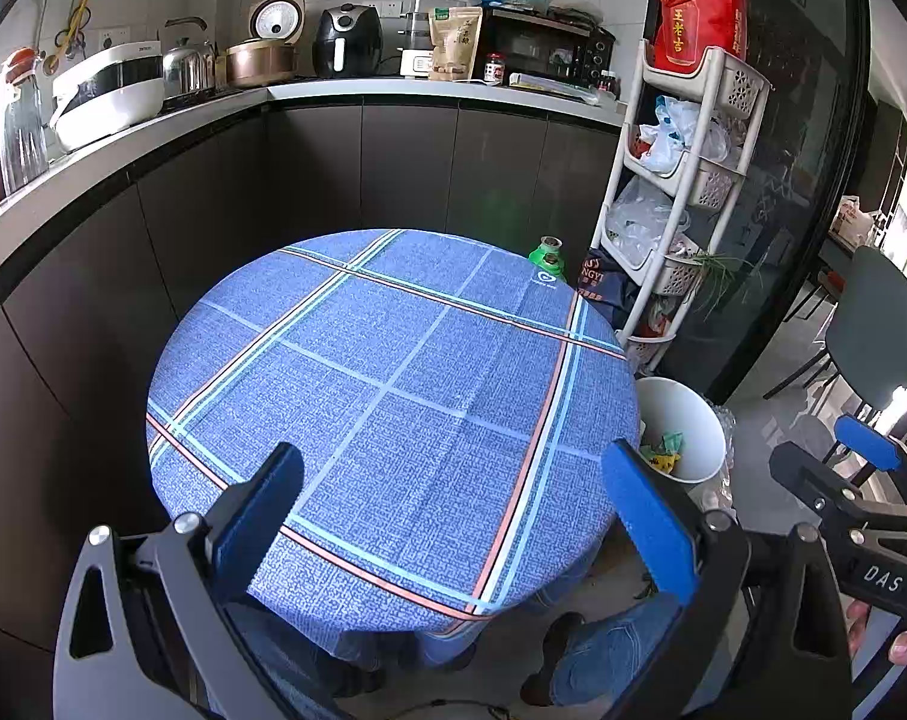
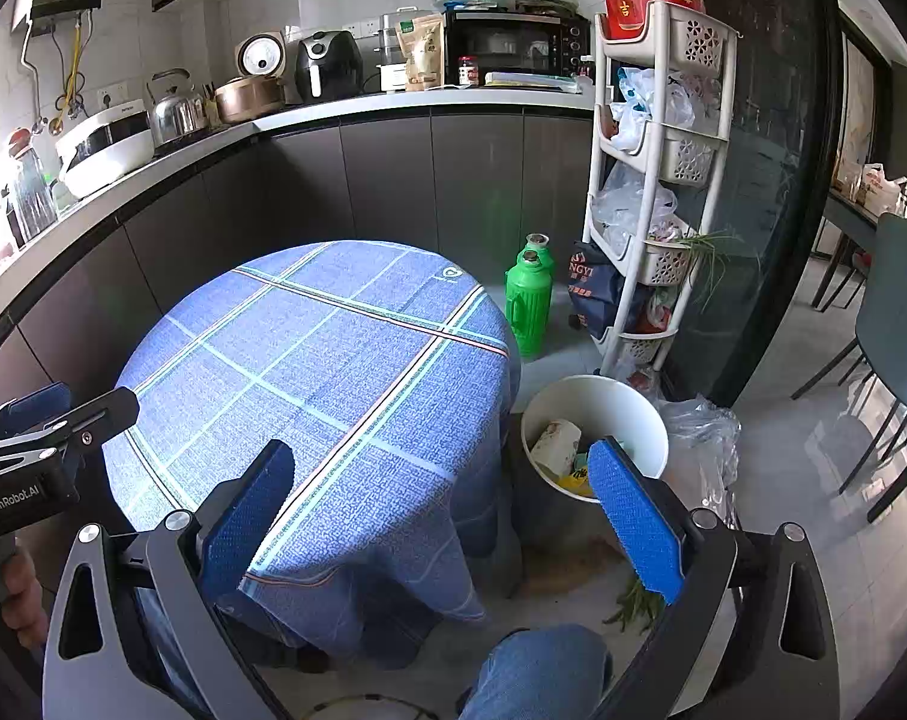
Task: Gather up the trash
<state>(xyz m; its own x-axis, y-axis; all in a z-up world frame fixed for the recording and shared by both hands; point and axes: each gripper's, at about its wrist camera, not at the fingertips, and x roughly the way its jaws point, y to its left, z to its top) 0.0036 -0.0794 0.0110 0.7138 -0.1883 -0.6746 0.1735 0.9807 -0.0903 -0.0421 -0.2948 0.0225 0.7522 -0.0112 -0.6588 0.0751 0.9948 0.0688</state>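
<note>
A round table (image 1: 393,396) (image 2: 309,372) under a blue plaid cloth fills the middle of both views, with nothing lying on it. On the floor to its right stands a white bin (image 1: 693,420) (image 2: 609,402) holding a crumpled paper cup (image 2: 555,441) and green and yellow wrappers (image 1: 663,450). My left gripper (image 1: 453,510) hovers open over the table's near edge, its blue pads far apart and holding nothing. My right gripper (image 2: 447,498) is open too, spanning the table's right edge and the bin. Each gripper shows in the other's view (image 1: 837,474) (image 2: 51,420).
Dark cabinets and a counter with appliances (image 1: 345,42) curve behind the table. A white tiered rack (image 2: 657,180) with bags, a green thermos (image 2: 528,300) and a clear plastic bag (image 2: 705,438) stand right of the bin. Green scraps (image 2: 633,600) lie on the floor. A chair (image 2: 897,330) stands far right.
</note>
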